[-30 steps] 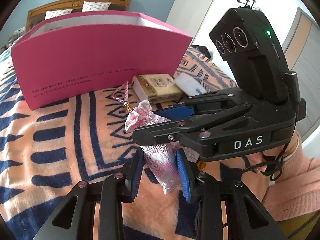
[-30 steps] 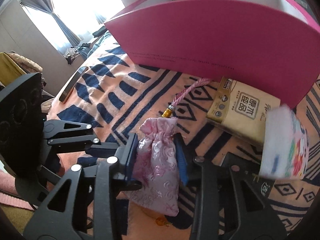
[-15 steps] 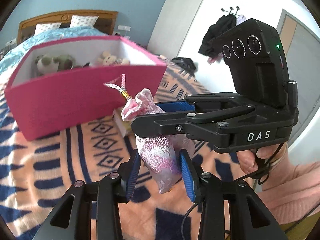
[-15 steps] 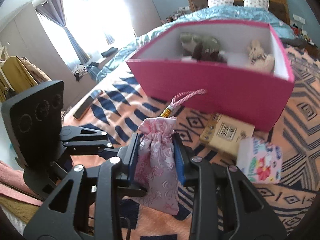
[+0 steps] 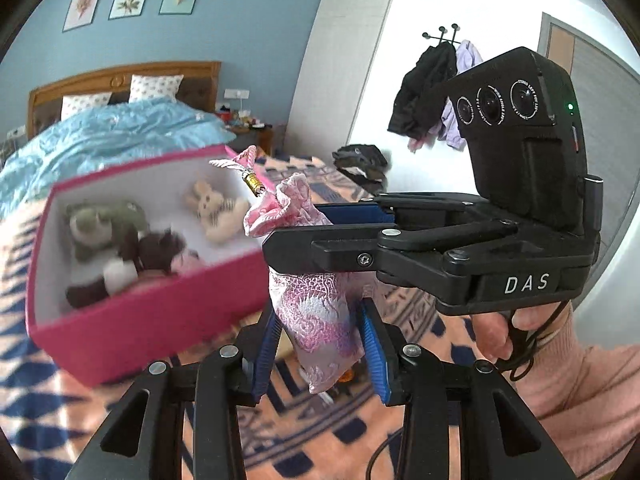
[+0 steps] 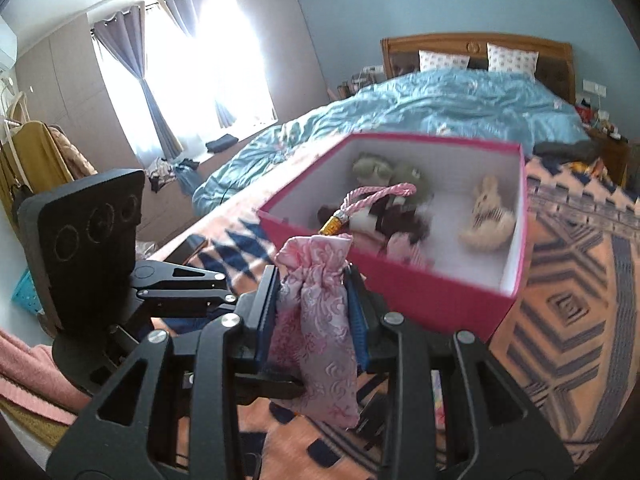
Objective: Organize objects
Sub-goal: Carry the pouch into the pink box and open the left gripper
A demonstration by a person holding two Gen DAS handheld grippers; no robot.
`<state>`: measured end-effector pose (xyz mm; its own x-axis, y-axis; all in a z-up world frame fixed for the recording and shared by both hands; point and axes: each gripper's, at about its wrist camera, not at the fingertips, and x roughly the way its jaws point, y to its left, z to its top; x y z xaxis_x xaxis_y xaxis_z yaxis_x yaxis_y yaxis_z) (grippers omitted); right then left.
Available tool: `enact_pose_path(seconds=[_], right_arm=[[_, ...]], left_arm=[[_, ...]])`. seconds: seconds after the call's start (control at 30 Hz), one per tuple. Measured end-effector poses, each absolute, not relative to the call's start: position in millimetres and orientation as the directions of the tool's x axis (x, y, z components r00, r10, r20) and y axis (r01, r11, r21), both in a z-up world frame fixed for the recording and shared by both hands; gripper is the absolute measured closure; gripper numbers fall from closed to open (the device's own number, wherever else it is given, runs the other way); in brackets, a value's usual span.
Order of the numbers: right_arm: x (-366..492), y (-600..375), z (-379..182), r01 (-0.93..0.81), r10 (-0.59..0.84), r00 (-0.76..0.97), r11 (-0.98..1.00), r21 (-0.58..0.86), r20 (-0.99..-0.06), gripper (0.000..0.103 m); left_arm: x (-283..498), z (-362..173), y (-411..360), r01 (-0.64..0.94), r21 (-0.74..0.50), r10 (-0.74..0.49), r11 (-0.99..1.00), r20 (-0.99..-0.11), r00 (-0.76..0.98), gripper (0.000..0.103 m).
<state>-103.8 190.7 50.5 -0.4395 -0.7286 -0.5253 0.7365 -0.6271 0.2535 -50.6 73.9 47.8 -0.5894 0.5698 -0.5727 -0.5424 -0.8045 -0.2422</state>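
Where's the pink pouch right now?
The pouch is off the blanket, pinched between both tools, right and left. It hangs in front of the pink box, not yet over it.

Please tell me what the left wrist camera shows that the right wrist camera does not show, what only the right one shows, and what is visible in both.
Only the left wrist view shows the coat rack with hanging clothes, a door, and the person's hand gripping the right gripper.

Only the right wrist view shows the bright window with curtains and the left gripper from the side.

Both show the pink brocade pouch clamped between blue pads, the pink box holding plush toys, the bed and the patterned blanket.
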Motion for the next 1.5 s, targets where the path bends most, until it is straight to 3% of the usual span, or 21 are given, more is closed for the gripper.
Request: enact_pose_path(seconds=[0.7, 1.5], right_arm=[[-195, 178, 92, 0.701, -0.678, -0.542, -0.69, 0.177, -0.496, 0.068], [-298, 134, 41, 0.648, -0.469, -0.544, -0.762, 0.008, -0.696, 0.068]], left_arm=[[-153, 81, 66, -0.472, -0.167, 0.466, -0.866, -0.614, -0.638, 0.064], [-270, 30, 63, -0.281, -0.125, 0.27, -0.951, -0.777, -0.568, 0.064]])
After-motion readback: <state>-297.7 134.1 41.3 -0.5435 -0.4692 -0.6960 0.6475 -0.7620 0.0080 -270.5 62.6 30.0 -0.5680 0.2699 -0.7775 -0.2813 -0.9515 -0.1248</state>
